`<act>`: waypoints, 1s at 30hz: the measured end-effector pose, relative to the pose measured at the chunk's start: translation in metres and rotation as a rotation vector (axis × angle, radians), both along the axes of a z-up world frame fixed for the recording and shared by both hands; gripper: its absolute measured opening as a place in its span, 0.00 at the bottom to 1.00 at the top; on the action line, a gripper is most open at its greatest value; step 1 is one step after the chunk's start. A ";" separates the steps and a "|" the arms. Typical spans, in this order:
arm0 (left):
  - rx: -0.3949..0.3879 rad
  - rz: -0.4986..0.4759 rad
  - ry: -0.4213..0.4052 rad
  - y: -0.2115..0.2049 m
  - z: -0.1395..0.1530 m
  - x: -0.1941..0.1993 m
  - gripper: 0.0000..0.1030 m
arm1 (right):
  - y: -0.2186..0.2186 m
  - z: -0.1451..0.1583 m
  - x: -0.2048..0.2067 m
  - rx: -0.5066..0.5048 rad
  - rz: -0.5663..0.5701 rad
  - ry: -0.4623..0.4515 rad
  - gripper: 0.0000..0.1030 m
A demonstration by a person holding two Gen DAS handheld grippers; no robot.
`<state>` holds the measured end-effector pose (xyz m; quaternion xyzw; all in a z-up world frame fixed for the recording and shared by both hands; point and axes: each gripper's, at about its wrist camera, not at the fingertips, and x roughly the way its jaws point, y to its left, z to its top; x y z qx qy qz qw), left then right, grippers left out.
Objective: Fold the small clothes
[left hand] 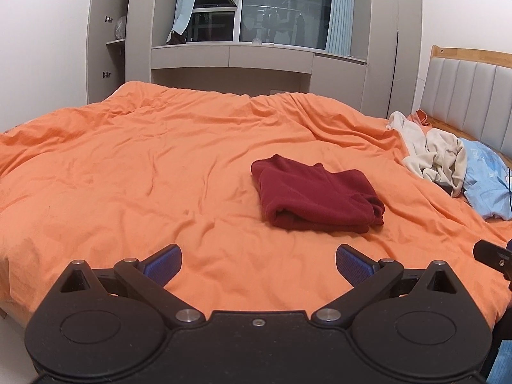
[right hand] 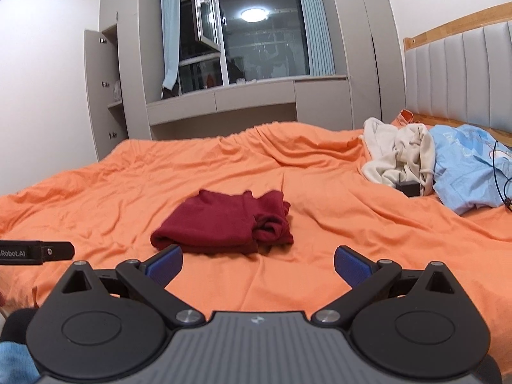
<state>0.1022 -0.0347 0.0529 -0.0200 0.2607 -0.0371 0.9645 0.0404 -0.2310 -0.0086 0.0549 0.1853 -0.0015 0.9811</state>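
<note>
A dark red garment lies folded into a thick rectangle on the orange bed cover. It also shows in the right wrist view. My left gripper is open and empty, held above the cover short of the garment. My right gripper is open and empty, just short of the garment's near edge and to its right. Part of the right gripper shows at the right edge of the left wrist view. Part of the left gripper shows at the left edge of the right wrist view.
A cream garment and a light blue garment lie crumpled near the padded headboard, with a small black box and a black cable. Grey cabinets and a window stand beyond the bed.
</note>
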 end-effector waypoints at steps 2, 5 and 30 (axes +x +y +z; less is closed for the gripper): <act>-0.001 0.001 0.006 0.001 -0.003 -0.001 0.99 | 0.000 -0.002 -0.001 -0.001 0.002 0.007 1.00; 0.002 0.003 0.014 0.001 -0.006 0.000 0.99 | 0.000 -0.004 0.000 0.001 0.002 0.014 1.00; 0.015 0.006 0.039 -0.003 -0.013 0.000 0.99 | -0.005 -0.007 0.003 0.009 0.000 0.031 1.00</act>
